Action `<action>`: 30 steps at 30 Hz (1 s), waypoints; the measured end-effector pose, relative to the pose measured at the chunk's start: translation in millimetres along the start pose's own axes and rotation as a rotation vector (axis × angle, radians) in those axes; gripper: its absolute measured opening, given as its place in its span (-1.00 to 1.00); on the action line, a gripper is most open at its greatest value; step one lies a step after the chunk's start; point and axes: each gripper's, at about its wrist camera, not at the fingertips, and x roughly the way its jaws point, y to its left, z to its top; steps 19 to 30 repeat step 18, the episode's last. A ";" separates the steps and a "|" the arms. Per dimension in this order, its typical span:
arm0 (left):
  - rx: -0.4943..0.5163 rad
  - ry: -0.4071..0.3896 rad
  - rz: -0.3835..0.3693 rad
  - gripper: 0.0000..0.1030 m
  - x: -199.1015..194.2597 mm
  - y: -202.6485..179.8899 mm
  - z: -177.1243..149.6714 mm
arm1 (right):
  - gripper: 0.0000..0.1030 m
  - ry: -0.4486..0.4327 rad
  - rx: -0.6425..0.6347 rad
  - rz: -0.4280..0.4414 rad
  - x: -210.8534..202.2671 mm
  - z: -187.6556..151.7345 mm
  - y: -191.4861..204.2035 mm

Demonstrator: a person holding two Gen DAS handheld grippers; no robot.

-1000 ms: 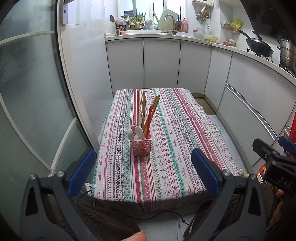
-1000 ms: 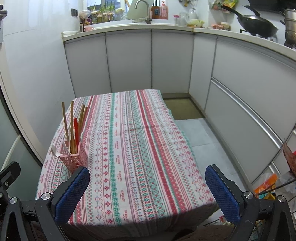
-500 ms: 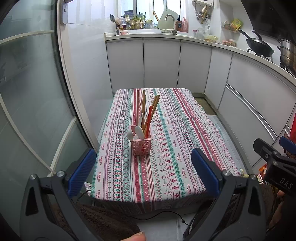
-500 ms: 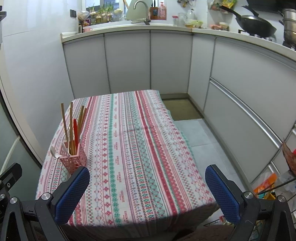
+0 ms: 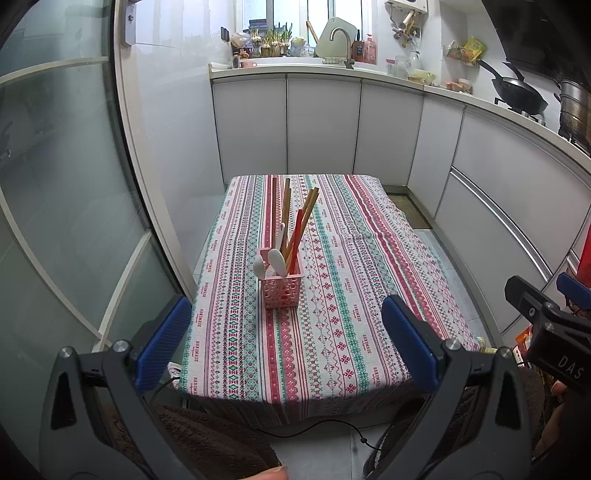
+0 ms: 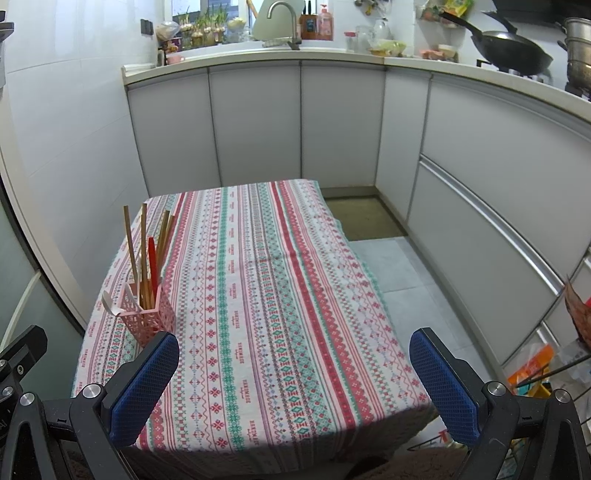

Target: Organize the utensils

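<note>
A pink lattice holder point(image 5: 280, 291) point(image 6: 147, 314) stands upright on the striped tablecloth point(image 5: 332, 280) point(image 6: 266, 288), near its left front part. Inside it stand several wooden chopsticks point(image 5: 286, 218) point(image 6: 142, 251), a red one point(image 5: 297, 232) point(image 6: 153, 262) and white spoons point(image 5: 277, 260). My left gripper point(image 5: 286, 343) hangs open before the table's front edge, nothing between its blue pads point(image 5: 164, 345). My right gripper point(image 6: 295, 384) is open too, over the front edge, holder just beyond its left pad point(image 6: 146, 384).
White cabinets point(image 6: 258, 122) wrap the back and right side, with a sink tap point(image 6: 282, 14), bottles and a black wok point(image 6: 513, 48) on the counter. A glass door point(image 5: 55, 184) stands to the left. Grey floor point(image 6: 399, 266) lies right of the table. A black cable point(image 5: 314, 428) runs below.
Almost nothing: the right gripper's view has drifted slightly, so the holder sits a little lower left. Both grippers stay open and empty.
</note>
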 end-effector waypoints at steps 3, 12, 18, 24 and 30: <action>0.001 0.002 -0.004 0.99 0.4 0.6 0.1 | 0.99 0.000 0.000 0.000 0.0 0.1 0.5; 0.006 0.010 -0.019 0.99 3.7 -0.8 -0.6 | 0.99 0.005 -0.007 0.004 2.2 -0.5 2.6; 0.004 0.026 -0.035 0.99 12.0 -0.4 -0.5 | 0.99 0.015 -0.015 0.009 8.3 -0.4 5.8; 0.004 0.026 -0.035 0.99 12.0 -0.4 -0.5 | 0.99 0.015 -0.015 0.009 8.3 -0.4 5.8; 0.004 0.026 -0.035 0.99 12.0 -0.4 -0.5 | 0.99 0.015 -0.015 0.009 8.3 -0.4 5.8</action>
